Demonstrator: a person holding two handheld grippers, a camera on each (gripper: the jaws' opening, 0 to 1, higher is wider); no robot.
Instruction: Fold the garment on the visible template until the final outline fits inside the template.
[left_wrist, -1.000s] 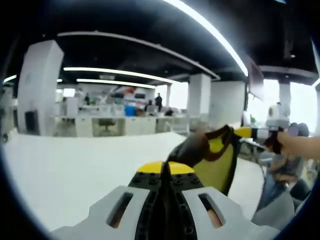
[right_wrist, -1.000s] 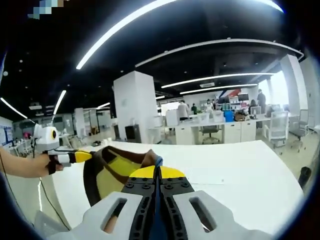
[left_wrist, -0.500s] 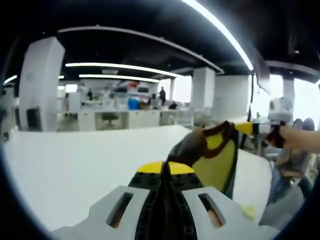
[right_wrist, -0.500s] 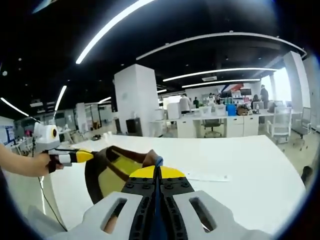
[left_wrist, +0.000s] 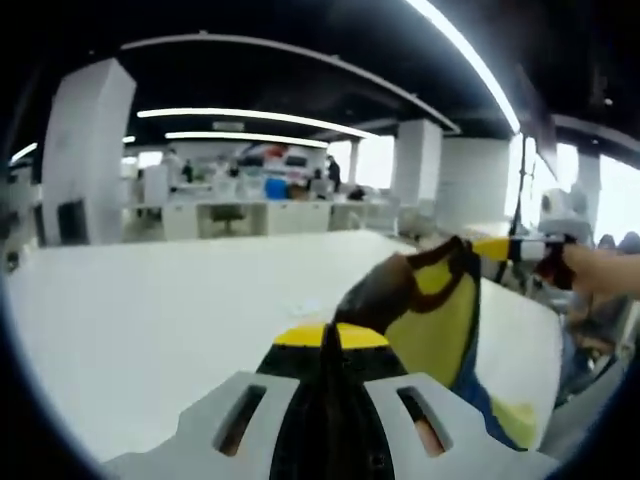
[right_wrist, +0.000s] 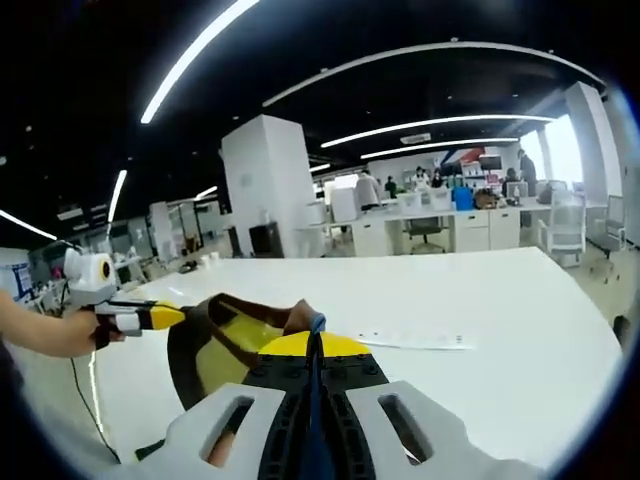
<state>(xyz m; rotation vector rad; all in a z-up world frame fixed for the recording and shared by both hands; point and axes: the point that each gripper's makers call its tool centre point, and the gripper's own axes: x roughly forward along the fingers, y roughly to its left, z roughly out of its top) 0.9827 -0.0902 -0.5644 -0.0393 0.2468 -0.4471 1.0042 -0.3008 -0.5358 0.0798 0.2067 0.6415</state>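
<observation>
White counter spans both views, office desks behind it. Garment, yellow with dark brown trim, hangs stretched in the air above the counter between the two grippers. Left gripper: jaws clenched on a brown edge of the garment. Right gripper: jaws clenched on the other edge, blue bit pinched at the tips. Thin white strip lies flat on the counter, well apart from the garment.
</observation>
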